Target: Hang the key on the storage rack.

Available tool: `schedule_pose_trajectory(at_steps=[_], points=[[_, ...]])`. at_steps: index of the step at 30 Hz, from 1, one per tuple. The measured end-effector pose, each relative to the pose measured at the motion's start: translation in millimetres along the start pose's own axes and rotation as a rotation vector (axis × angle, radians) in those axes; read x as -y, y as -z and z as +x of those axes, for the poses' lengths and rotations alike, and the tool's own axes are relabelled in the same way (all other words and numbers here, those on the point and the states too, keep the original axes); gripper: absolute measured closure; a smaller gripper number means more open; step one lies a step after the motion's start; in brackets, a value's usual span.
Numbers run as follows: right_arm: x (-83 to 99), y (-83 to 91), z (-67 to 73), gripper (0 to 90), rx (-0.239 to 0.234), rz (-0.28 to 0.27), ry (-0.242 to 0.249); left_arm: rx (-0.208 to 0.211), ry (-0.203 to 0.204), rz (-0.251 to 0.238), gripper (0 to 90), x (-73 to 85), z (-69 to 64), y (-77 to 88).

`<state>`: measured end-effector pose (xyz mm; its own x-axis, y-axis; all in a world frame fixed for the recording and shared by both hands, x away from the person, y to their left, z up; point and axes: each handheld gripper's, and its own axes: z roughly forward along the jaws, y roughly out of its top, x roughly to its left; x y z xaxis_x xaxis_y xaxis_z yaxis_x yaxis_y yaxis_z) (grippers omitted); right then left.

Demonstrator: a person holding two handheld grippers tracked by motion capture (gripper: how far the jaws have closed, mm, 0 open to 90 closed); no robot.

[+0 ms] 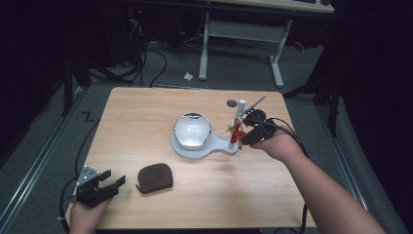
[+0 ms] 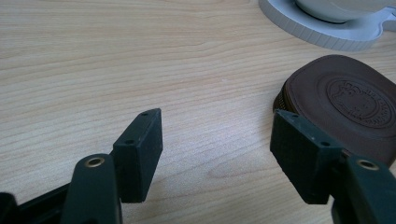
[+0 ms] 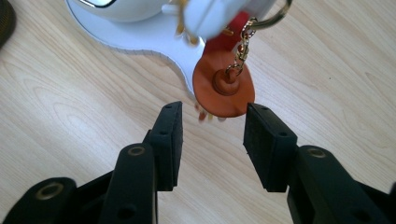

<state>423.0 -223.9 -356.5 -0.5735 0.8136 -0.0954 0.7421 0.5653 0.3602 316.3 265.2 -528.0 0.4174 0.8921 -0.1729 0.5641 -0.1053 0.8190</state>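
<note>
Orange keychain hangs off the white stand, right side of table. Right gripper just below it, jaws partly apart, nothing pinched. Left gripper wide, empty, beside brown pouch.

Dim room, grey floor, white desk frame.

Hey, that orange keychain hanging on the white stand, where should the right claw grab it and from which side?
Grip the orange disc at the bottom of the keychain, across its flat faces if possible. Come from the near right side, where the right claw already sits open just short of it. The disc hangs free below the chain, clear of the white stand.
</note>
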Motion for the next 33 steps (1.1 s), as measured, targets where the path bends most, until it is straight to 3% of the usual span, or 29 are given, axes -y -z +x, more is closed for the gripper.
schedule_pose_trajectory(at_steps=[15,33], points=[[27.2,10.6,-4.2,54.7,0.019,-0.055,-0.028,0.006,-0.007,0.007,34.4,-0.8,-4.4,-2.2],[81.4,-13.5,-0.3,52.1,0.041,-0.167,-0.067,0.017,-0.022,0.013,34.4,-1.8,-13.2,-3.8]])
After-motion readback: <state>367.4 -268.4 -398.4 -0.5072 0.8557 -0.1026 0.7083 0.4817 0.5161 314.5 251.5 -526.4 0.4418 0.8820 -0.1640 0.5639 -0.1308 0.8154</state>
